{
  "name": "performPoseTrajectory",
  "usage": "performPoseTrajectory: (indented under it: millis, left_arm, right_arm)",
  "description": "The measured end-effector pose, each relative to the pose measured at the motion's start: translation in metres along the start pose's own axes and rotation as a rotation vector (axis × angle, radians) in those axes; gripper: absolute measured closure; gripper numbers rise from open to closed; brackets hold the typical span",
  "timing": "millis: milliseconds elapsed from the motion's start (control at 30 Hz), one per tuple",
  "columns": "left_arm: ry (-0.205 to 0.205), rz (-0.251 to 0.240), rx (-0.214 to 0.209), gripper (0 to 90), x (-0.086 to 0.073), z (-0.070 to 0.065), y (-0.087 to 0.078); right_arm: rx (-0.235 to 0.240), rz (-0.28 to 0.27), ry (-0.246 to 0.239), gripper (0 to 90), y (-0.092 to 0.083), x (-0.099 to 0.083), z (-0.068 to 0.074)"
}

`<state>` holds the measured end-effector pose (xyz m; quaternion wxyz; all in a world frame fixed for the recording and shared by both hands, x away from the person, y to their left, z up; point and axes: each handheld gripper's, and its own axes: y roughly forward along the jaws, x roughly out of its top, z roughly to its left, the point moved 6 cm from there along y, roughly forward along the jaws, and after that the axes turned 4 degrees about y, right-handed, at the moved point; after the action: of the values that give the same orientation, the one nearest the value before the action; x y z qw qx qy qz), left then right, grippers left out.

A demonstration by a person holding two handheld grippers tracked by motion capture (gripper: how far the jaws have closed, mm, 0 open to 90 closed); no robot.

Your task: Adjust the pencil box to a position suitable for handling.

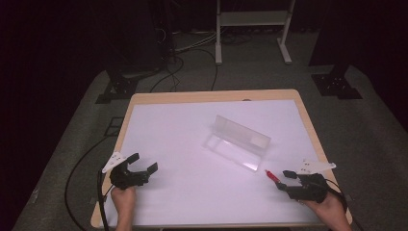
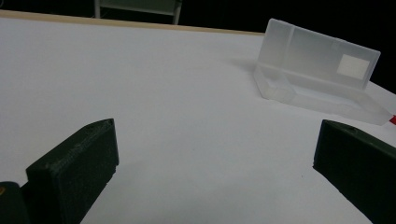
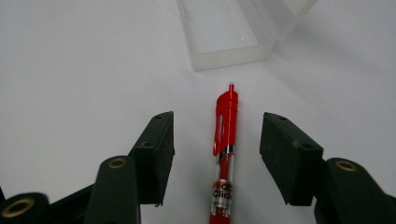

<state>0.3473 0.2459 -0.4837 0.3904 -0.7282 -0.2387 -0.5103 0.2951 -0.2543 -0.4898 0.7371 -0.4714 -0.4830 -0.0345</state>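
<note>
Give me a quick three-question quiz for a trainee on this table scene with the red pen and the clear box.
1. True or false: the right gripper already clamps the red pen.
2. Multiple choice: the translucent plastic box is A) closed, B) open with its lid raised, C) upside down.
3. What lies between the jaws of the left gripper?

Key
1. False: the pen lies between the jaws, gaps showing on both sides.
2. B.
3. Nothing; the white table cover shows between them.
</note>
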Motion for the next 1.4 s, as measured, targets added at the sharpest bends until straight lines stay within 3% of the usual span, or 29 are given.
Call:
performPoseTrajectory:
  millis: [433, 867, 1167, 1400]
  left_arm:
    - [-0.006, -0.005, 0.004, 0.0, 0.000, 0.001, 0.000]
    - [-0.008, -0.006, 0.004, 0.0, 0.000, 0.001, -0.001]
    - [-0.007, -0.007, 0.006, 0.0, 0.000, 0.001, -0.001]
    - [-0.004, -0.008, 0.003, 0.0, 0.000, 0.001, -0.001]
  right_arm:
    - [-0.018, 0.039, 0.030, 62.5, -0.001, -0.015, -0.006]
    - [-0.046, 0.079, 0.030, 69.9, 0.008, -0.023, -0.007]
    - [-0.057, 0.072, 0.015, 77.0, 0.010, -0.024, -0.004]
    - [-0.039, 0.066, 0.036, 78.9, 0.010, -0.024, -0.003]
